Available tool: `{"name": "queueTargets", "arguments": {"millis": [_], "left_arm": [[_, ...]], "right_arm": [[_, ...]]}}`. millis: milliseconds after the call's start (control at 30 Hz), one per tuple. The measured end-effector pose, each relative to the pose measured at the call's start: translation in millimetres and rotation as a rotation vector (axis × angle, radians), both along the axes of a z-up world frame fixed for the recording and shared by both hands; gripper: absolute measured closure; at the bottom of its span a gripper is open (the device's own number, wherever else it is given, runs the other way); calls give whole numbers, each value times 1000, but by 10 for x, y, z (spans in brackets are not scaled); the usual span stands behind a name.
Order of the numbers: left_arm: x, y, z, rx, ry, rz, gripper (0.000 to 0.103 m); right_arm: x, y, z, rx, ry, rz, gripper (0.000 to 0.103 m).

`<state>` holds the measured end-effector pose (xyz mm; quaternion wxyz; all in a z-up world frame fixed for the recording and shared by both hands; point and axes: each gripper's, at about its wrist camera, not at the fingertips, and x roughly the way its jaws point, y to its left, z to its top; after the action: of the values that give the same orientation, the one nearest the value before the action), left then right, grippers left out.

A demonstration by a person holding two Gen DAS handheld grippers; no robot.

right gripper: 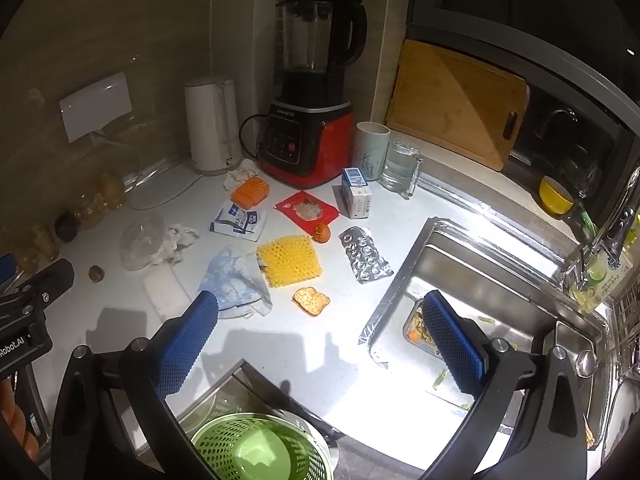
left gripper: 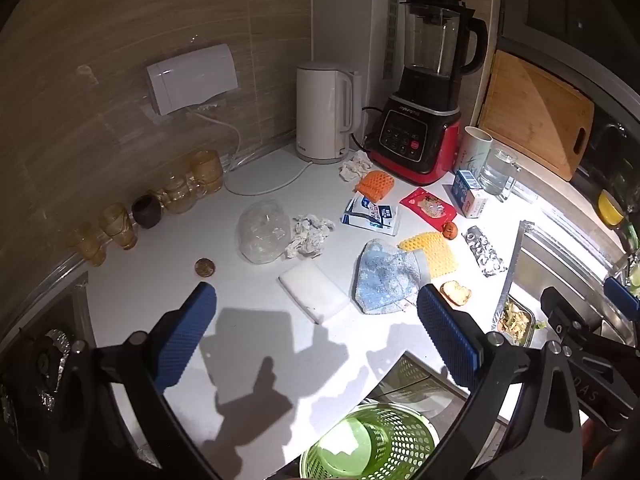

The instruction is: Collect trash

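left gripper (left gripper: 316, 336): fingers spread wide, nothing held
right gripper (right gripper: 320, 336): fingers spread wide, nothing held
green basket (right gripper: 260, 446): seen below counter edge
blue cloth (left gripper: 386, 278): laid beside yellow mesh (left gripper: 430, 250)

The green basket (left gripper: 370, 444) is being cut off by the bottom edge in both views, w/ its right side being covered by a finger in the left wrist view. The food tray (right gripper: 420, 326) in the sink (right gripper: 492, 264) is being half hidden behind a blue pad (right gripper: 450, 344). Print on the milk carton (left gripper: 468, 194) and white packet (left gripper: 372, 216) is too small to be read. The foil-wrapped thing (left gripper: 52, 364) at left is being lost in shadow.
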<state>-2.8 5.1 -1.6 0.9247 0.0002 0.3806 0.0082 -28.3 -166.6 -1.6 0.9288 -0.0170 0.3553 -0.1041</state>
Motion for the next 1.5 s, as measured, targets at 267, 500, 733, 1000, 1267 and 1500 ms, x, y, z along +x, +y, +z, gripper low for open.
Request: {"name": "queueTargets", "arguments": {"millis": [267, 500, 733, 1000, 1267, 1500], "left_arm": [[-5, 8, -2, 0, -1, 3, 7], [-2, 15, 0, -1, -1, 2, 7], [-7, 21, -1, -1, -1, 2, 7], [-12, 33, -8, -1, -1, 1, 7], [-8, 35, -6, -2, 1, 2, 7], [-12, 41, -9, -4, 3, 3, 7]], "right_arm": [[6, 22, 1, -1, 0, 6, 2], [14, 23, -10, 9, 0, 9, 2], [28, 19, -15, 15, 4, 11, 2], [25, 12, -20, 15, 4, 11, 2], [29, 10, -23, 16, 5, 12, 2], [34, 5, -21, 16, 5, 12, 2]]}}
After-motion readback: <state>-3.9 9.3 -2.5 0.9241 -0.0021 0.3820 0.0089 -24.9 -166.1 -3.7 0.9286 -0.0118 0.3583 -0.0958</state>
